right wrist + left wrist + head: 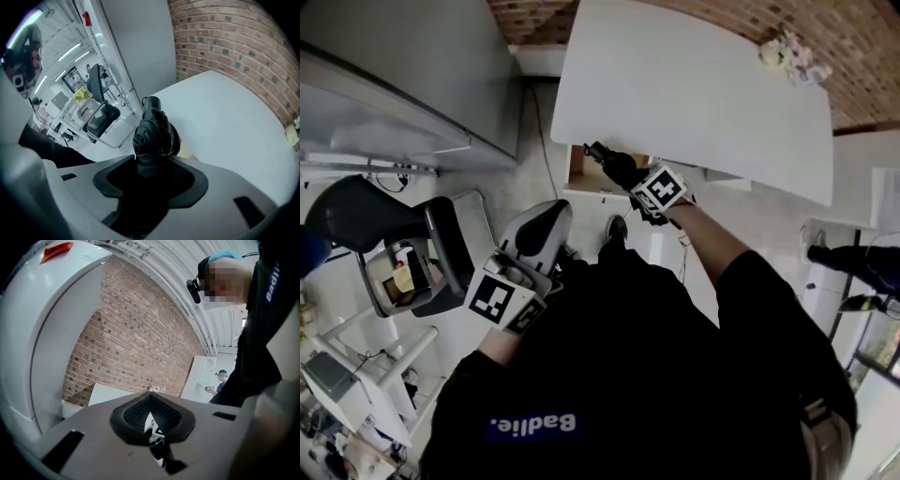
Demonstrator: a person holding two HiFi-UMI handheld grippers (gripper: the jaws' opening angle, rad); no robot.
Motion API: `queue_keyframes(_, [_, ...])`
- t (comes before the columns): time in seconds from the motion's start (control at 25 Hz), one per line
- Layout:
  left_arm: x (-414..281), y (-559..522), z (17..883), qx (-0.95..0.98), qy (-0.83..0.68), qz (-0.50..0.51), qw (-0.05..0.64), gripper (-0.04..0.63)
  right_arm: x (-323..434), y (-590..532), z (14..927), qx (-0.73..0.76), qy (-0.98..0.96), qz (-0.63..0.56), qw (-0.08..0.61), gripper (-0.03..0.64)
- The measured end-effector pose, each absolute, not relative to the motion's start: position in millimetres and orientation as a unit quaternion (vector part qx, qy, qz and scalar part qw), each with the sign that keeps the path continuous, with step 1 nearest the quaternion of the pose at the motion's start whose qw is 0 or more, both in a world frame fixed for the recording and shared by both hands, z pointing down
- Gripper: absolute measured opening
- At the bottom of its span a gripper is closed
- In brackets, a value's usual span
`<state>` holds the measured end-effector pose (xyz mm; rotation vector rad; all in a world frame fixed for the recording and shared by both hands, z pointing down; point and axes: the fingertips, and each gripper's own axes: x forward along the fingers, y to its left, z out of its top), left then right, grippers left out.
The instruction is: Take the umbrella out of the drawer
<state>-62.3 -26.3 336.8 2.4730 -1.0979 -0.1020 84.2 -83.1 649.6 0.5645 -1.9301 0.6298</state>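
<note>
I am holding the black folded umbrella (154, 136) in my right gripper (152, 165). Its jaws are standing wide and clamping the umbrella's bunched fabric. The rest of the umbrella is sticking out past the pads toward the far side, ending in a round black tip. In the head view the umbrella (614, 167) is hanging in the air, clear of the drawer (579, 169). The drawer's tan opening is showing just left of it, under the near edge of the white table (703, 103). My right gripper (630, 180) is pointing steeply down and away from me, with its marker cube facing up.

My left gripper (551, 214) is hovering nearer to me and to the left, well apart from the umbrella. In the left gripper view its (151, 397) black ribbed pads are meeting at the tips, and nothing is sitting between them.

The brick wall (862, 56) is running behind the far side of the table. A black office chair (356, 216) is standing on the pale floor at the left.
</note>
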Motion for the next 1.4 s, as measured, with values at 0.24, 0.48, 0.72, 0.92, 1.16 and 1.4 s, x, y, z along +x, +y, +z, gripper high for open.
queue_keyframes(0.24, [-33.5,-34.2,324.1,0.903,-0.376,-0.036,0.206,-0.002,106.3,-111.3,612.4,0.3,-0.8,0.287,0.432,0.225])
queue_keyframes(0.48, [-9.3,-38.0,318.7,0.912,-0.359,-0.025,0.197,-0.003,142.3,-157.1,607.1,0.382,-0.776,0.313,0.393,0.225])
queue_keyframes(0.72, [0.7,-43.9,315.7,0.913,-0.36,-0.033,0.191,-0.002,164.3,-189.6,616.5,0.421,-0.754,0.312,0.398,0.225])
queue_keyframes(0.92, [1.7,-49.0,318.7,0.909,-0.368,-0.022,0.194,-0.002,170.0,-205.5,625.4,0.428,-0.743,0.309,0.413,0.225])
queue_keyframes(1.16, [2.2,-53.7,324.2,0.906,-0.374,-0.009,0.199,-0.002,176.2,-219.7,641.5,0.431,-0.731,0.305,0.432,0.225])
queue_keyframes(1.4, [0.6,-59.3,329.4,0.901,-0.382,-0.003,0.206,-0.002,170.5,-233.2,656.2,0.427,-0.737,0.301,0.43,0.225])
